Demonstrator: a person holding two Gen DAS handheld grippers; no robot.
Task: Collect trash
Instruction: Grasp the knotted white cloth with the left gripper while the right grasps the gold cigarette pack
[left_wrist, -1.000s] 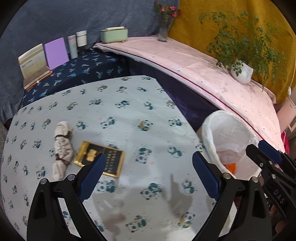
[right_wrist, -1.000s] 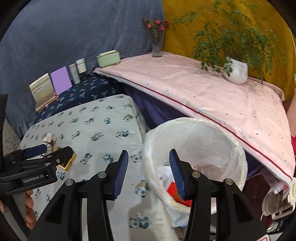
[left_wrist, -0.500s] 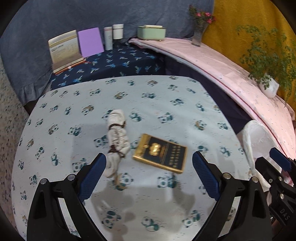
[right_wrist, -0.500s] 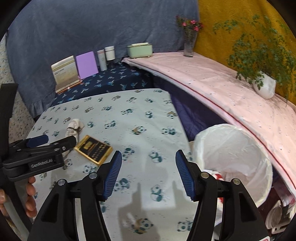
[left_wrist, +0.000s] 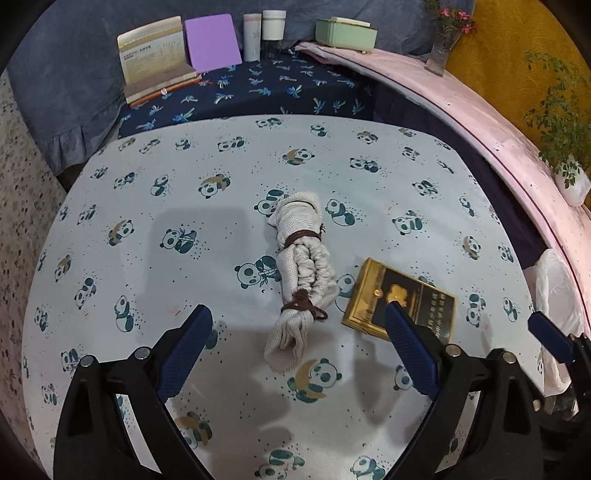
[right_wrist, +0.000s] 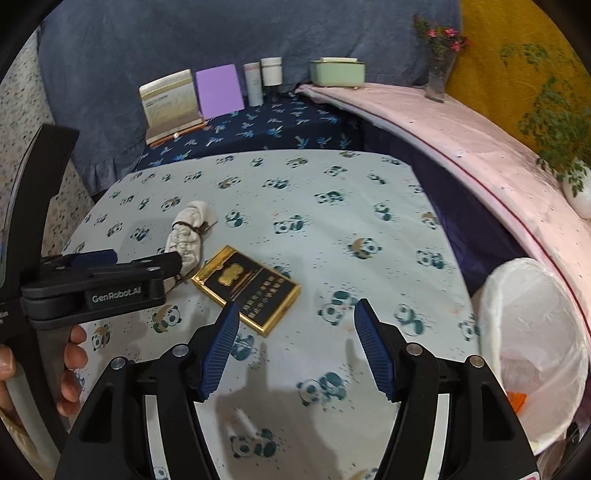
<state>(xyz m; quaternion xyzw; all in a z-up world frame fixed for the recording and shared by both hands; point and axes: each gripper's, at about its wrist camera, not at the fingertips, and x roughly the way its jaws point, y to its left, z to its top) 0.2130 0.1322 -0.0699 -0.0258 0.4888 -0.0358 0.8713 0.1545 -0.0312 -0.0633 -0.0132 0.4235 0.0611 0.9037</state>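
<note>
Along the back edge you have a cream booklet propped upright, a purple card just beside it, then two small bottles and a mint-green box. On the pink-covered ledge stand a flower vase and a potted plant.

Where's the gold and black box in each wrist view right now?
Left wrist: gold and black box lies lower right, partly behind the left gripper's right finger.
Right wrist: centre-left, just ahead of the right gripper.
Shared landmark: the tied cloth bundle lies beside it.
</note>
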